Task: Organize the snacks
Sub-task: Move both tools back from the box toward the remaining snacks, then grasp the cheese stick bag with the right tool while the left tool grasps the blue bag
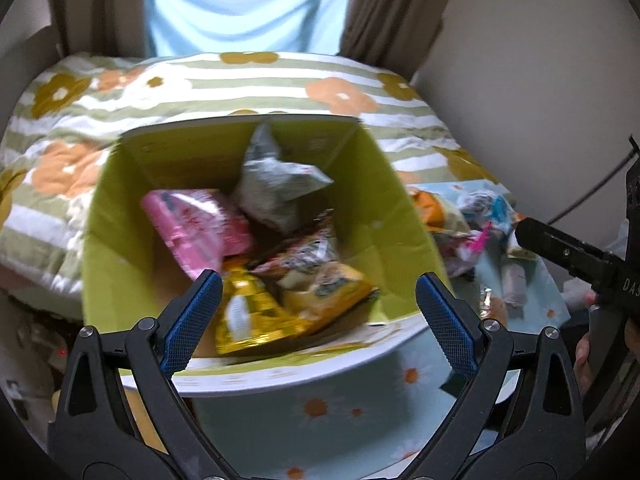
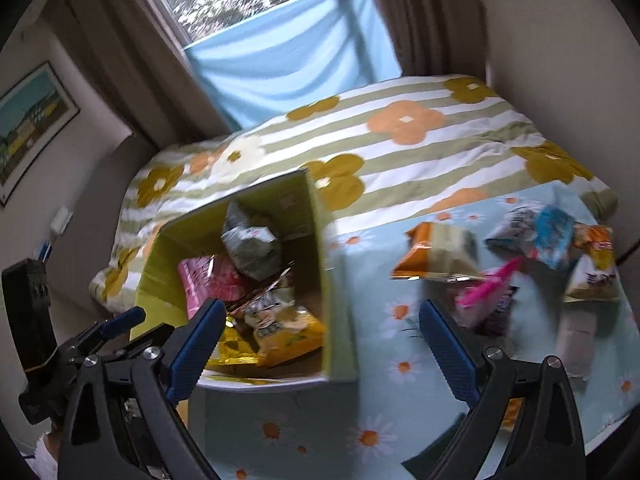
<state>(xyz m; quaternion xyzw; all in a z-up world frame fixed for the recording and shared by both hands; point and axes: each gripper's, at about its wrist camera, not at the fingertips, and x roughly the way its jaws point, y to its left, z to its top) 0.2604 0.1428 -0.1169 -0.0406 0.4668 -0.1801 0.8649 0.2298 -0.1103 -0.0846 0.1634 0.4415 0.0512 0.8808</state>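
A green cardboard box stands open on the daisy-print tablecloth. In it lie a pink packet, a grey bag, a gold packet and a yellow packet. My left gripper is open and empty above the box's near edge. The box also shows in the right wrist view. My right gripper is open and empty over the box's right wall. Loose snacks lie to the right: an orange-and-white bag, a pink packet and a blue bag.
A bed with a striped flower quilt lies behind the table. Brown curtains and a blue cloth cover the window. The other gripper's black body shows at the right of the left wrist view. A wall stands to the right.
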